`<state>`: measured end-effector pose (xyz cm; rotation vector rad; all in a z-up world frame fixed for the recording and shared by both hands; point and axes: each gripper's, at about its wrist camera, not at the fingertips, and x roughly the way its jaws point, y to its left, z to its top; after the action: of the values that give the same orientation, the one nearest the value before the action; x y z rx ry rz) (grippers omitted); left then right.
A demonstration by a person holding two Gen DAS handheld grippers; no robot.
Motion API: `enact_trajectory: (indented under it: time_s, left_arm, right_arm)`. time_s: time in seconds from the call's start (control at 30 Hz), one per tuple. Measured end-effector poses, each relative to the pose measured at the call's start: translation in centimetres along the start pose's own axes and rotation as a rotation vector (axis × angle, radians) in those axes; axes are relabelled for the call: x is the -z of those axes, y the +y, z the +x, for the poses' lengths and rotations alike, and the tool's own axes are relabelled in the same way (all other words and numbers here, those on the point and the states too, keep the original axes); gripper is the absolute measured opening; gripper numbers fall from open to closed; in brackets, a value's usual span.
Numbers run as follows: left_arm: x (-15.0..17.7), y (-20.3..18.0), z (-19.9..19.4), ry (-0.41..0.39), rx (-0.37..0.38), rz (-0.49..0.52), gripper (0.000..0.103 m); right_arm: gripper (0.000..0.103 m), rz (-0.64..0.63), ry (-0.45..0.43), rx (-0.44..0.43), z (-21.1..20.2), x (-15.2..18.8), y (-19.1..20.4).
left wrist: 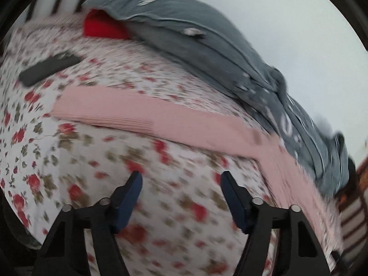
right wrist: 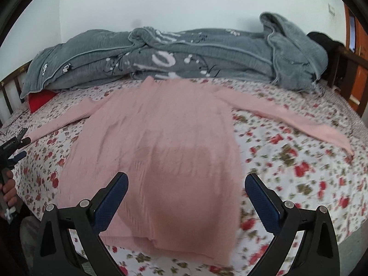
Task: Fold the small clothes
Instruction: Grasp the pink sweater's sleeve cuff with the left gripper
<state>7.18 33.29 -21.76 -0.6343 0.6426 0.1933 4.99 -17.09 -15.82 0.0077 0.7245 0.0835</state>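
Sweater (right wrist: 161, 147) lies flat on the bed (right wrist: 299, 172); both tongs, left (left wrist: 180, 179) and right (right wrist: 186, 181), hang spread and empty, so a careless pinch could snag the bedsheet too.

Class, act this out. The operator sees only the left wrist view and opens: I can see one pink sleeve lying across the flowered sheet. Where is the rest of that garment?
Observer: The sweater lies flat on the bed, with its hem at the near edge, by the right gripper.
Operator: Is the right gripper holding it?
Observer: No. Its fingers stand wide apart on either side of the hem area and grip nothing.
Operator: And the other sleeve?
Observer: The other sleeve is stretched out flat toward the right side of the bed, not yet folded in.
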Motion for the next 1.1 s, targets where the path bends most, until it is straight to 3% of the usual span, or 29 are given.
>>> enact_trajectory:
  time_s: [0.07, 0.13, 0.2, 0.43, 0.53, 0.7, 0.83, 0.93, 1.1]
  left_arm:
    - [-0.4, 1.8, 1.0, 0.025, -0.008, -0.060, 0.058]
    - [-0.8, 4.1, 1.8, 0.029, 0.025, -0.127, 0.043]
    - [-1.4, 5.6, 2.1, 0.007, 0.066, -0.170, 0.038]
    - [-5.0, 9.5, 3.7, -0.009, 0.088, -0.309, 0.023]
    - [-6.2, 10.0, 3.9, -0.020, 0.046, -0.310, 0.021]
    - [-7.9, 8.7, 3.7, -0.047, -0.118, -0.226, 0.019]
    - [-8.9, 5.4, 3.5, -0.088, -0.250, -0.110, 0.008]
    - [-9.2, 1.3, 2.5, -0.144, -0.279, -0.008, 0.008]
    - [-9.1, -8.8, 2.5, -0.199, -0.283, 0.187, 0.008]
  right_arm:
    - [0.100, 0.000, 0.013, 0.004, 0.5, 0.2, 0.4]
    - [0.100, -0.014, 0.008, 0.016, 0.7, 0.2, 0.8]
    - [0.100, -0.034, -0.012, 0.029, 0.5, 0.3, 1.1]
    - [0.100, -0.050, -0.037, 0.027, 1.2, -1.0, 0.6]
    - [0.100, -0.037, -0.050, 0.034, 1.9, -1.9, -0.3]
    - [0.100, -0.026, -0.084, 0.035, 4.1, -4.6, -2.0]
    - [0.100, -0.027, -0.131, 0.022, 6.0, -7.9, -3.1]
    - [0.100, -0.005, -0.167, -0.002, 6.6, -9.0, -4.3]
    - [0.100, 0.066, -0.194, -0.050, 7.3, -7.4, -8.0]
